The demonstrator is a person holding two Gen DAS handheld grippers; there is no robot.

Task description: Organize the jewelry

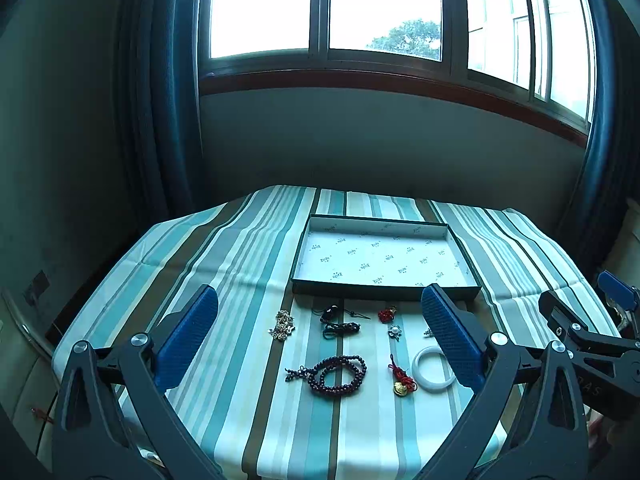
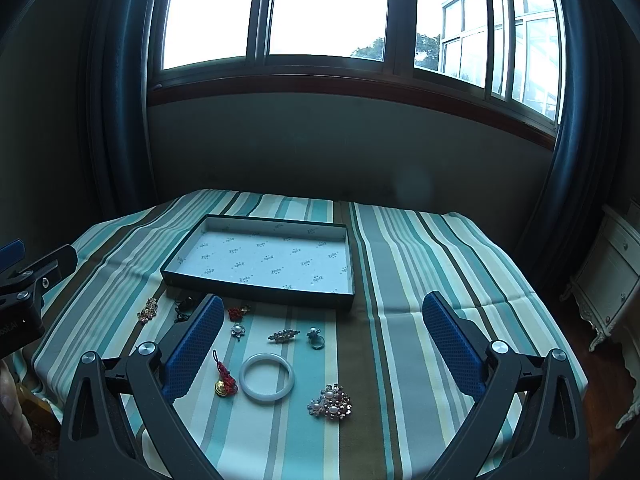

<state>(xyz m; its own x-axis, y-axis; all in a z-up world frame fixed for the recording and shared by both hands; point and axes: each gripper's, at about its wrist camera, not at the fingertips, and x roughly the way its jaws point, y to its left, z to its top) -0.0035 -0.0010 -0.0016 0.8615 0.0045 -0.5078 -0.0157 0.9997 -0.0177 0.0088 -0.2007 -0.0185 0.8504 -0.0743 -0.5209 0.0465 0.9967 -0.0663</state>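
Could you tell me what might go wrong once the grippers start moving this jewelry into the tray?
The bead bracelet lies in loose coils and could sag or snag when lifted. The white bangle looks smooth and might slip from the pads. The small pearl brooch sits close to the red knot charm, so both could get pinched.

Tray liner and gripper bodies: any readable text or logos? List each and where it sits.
"TAS": pale letters on the black body of the right gripper, cut off, so only part of a word.
"oot.AI": on the black body of the left gripper, start cut off by the picture edge.
Repeated small dark logo printed across the white liner of the tray: too small and blurred to read.
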